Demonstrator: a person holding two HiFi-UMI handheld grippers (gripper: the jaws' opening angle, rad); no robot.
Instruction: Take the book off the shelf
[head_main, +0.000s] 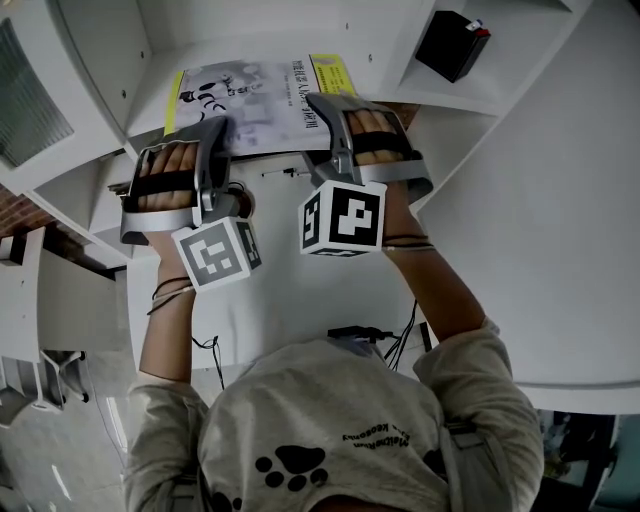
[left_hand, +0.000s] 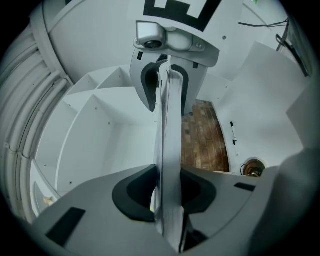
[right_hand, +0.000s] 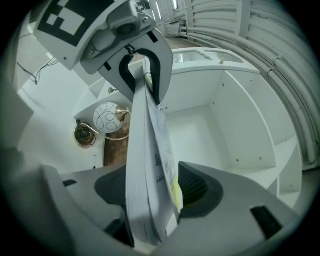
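A thin book (head_main: 250, 100) with a black-and-white cover and a yellow strip is held flat in front of the white shelf (head_main: 110, 70). My left gripper (head_main: 215, 130) is shut on its left edge; in the left gripper view the pads press both sides of the page block (left_hand: 169, 150) at the left gripper (left_hand: 167, 192). My right gripper (head_main: 330, 105) is at the book's right part. In the right gripper view the book (right_hand: 147, 160) hangs between the jaws of the right gripper (right_hand: 150, 200), which stand open with gaps beside the pages.
A black box (head_main: 452, 42) sits in an upper right shelf compartment. White shelf walls surround both grippers. Cables (head_main: 370, 335) lie on the white surface below. A round white patterned object (right_hand: 106, 117) and a brass fitting (right_hand: 85, 135) stand beside brown brick flooring (left_hand: 202, 145).
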